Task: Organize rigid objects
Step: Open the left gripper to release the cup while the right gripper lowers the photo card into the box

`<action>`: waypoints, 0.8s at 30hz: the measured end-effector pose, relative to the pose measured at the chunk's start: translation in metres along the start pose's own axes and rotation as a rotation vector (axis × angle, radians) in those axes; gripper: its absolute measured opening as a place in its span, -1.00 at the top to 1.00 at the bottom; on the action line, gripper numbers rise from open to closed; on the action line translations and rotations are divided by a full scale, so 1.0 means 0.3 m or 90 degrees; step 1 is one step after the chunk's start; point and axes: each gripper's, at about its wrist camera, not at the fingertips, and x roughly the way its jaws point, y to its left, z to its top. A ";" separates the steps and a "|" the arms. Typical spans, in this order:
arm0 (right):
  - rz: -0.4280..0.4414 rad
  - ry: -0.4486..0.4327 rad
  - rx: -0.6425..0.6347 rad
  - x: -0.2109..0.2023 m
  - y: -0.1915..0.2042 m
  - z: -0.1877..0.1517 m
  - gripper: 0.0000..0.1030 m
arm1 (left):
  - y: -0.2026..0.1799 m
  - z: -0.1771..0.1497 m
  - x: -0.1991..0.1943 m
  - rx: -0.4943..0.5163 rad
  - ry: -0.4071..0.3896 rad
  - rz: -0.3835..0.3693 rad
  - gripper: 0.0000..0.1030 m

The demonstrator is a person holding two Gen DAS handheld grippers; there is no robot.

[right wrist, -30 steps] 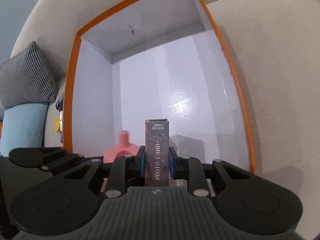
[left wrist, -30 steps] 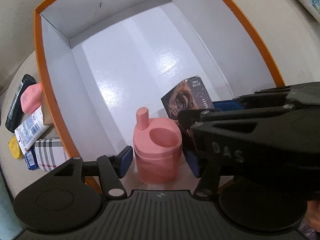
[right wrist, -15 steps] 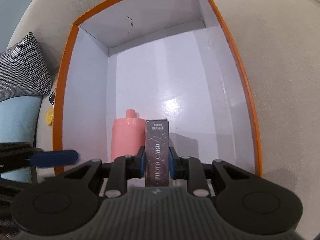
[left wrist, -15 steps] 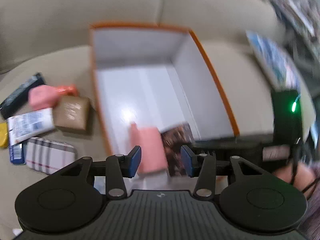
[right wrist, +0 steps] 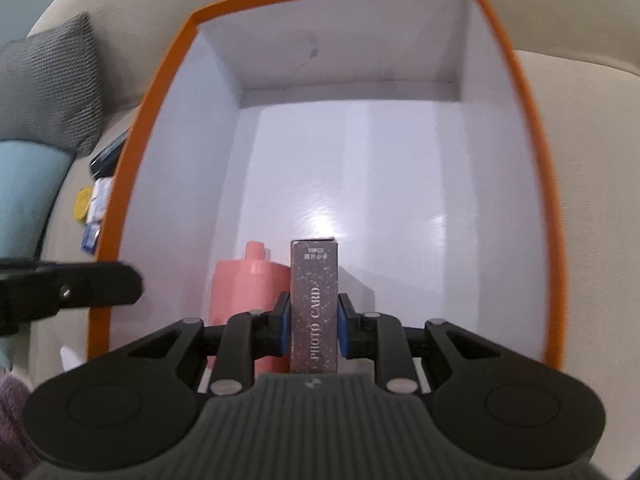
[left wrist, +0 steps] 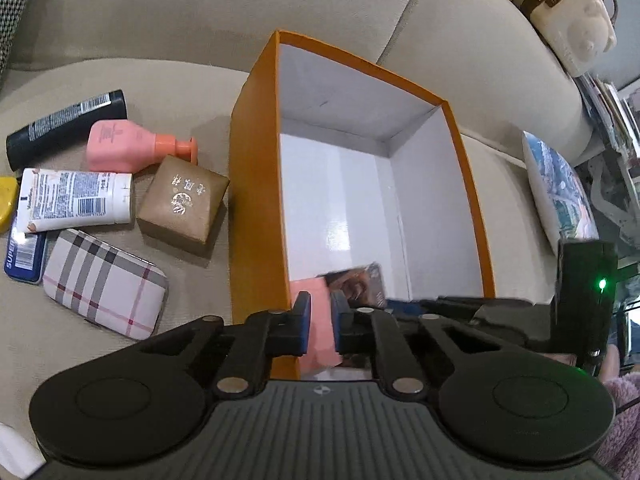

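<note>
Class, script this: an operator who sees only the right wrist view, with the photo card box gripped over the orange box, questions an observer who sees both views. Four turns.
Operator: What waits outside the orange box?
Observer: A plaid case lies flat on the sofa, left of the box and apart from it.
Operator: Is the left gripper carrying anything?
Observer: No. Its jaws have just been closing, with a narrow gap left and nothing held between them.
</note>
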 end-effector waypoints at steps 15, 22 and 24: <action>0.071 0.096 0.094 0.067 -0.054 -0.015 0.55 | 0.011 0.020 0.029 0.005 0.023 -0.023 0.88; -0.008 0.095 0.071 0.065 -0.045 -0.014 0.20 | 0.007 0.018 0.031 0.014 0.024 -0.015 0.90; -0.032 0.095 0.054 0.070 -0.045 -0.011 0.14 | 0.006 0.017 0.031 0.018 0.023 -0.012 0.92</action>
